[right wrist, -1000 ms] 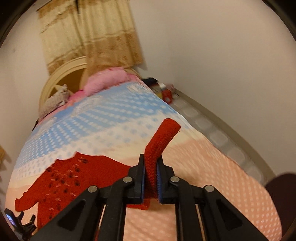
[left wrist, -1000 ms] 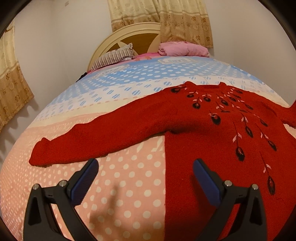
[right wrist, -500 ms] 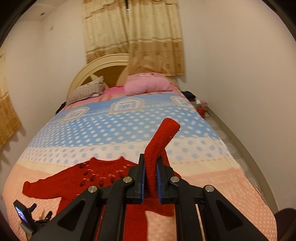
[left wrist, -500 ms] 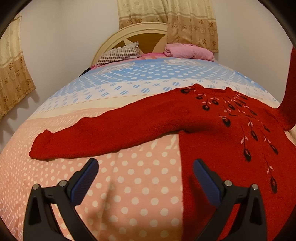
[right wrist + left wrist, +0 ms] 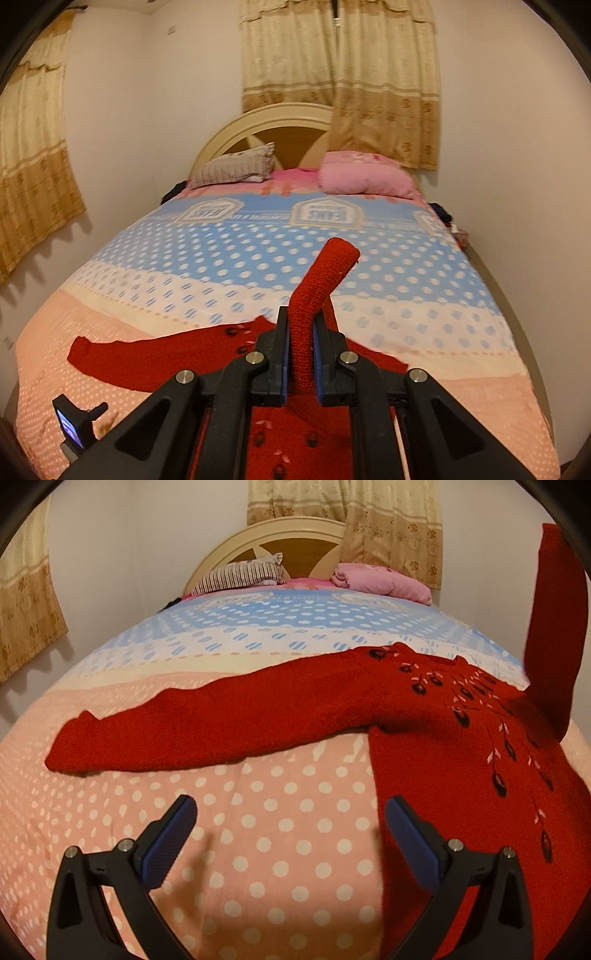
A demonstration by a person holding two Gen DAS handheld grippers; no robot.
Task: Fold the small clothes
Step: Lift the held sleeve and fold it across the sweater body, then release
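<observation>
Red sweater (image 5: 424,720) spread flat across the near, pink polka-dot end of a bedspread (image 5: 280,834), one sleeve stretched out to the left. Right gripper (image 5: 300,354) clamped on the other sleeve's cuff (image 5: 325,273), lifted above the bed. Left gripper (image 5: 288,834) spread wide apart, empty, above the bedspread beside the sweater's hem.

Red sweater (image 5: 332,709) (dark motifs), polka-dot bedspread (image 5: 280,834)

sweater (image 5: 436,720) on bed (image 5: 258,834) | pillows (image 5: 240,574) behind, against headboard (image 5: 280,531)
</observation>
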